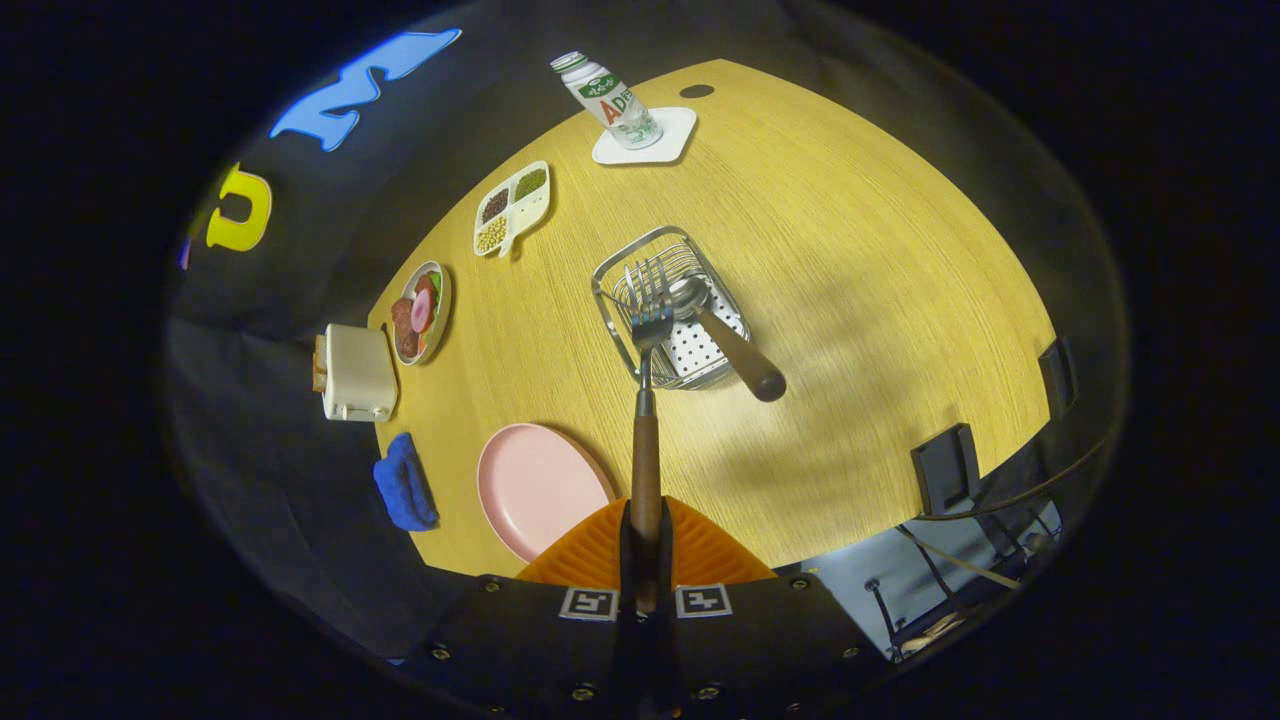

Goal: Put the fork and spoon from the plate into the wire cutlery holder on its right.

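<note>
My gripper [645,560] is shut on the wooden handle of the fork [645,400], which sticks straight out ahead of the fingers, high above the table. Its tines reach over the near left rim of the wire cutlery holder [668,305]. The spoon [725,335] stands in the holder, bowl down, with its brown handle leaning out to the right. The pink plate [535,485] lies bare on the table, left of the fork handle and nearer than the holder.
On the wooden table [850,300], a white bottle [605,100] stands on a white coaster at the far side. A divided dish of beans [512,208], a plate of food [420,312], a white toaster [355,373] and a blue cloth [405,482] line the left edge.
</note>
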The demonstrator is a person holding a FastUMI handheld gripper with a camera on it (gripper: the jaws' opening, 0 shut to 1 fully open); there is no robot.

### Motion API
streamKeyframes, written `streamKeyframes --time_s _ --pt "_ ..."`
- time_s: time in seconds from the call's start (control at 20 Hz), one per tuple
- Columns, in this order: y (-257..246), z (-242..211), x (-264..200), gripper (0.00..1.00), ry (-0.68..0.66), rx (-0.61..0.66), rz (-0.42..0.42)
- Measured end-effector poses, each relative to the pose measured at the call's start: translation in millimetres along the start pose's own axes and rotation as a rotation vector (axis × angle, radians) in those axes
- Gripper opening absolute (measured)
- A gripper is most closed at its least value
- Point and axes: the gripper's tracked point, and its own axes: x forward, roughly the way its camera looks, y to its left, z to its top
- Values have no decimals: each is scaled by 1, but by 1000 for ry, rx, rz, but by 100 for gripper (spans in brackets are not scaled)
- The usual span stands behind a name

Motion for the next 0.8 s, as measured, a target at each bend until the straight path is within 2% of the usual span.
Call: streamKeyframes --time_s 0.25,0.65,0.8 --pt "-7 8 -1 10 -11 11 -36" --pt "-3 18 -11 12 -46 35 -7" --pt "-2 21 -15 18 -62 41 1"
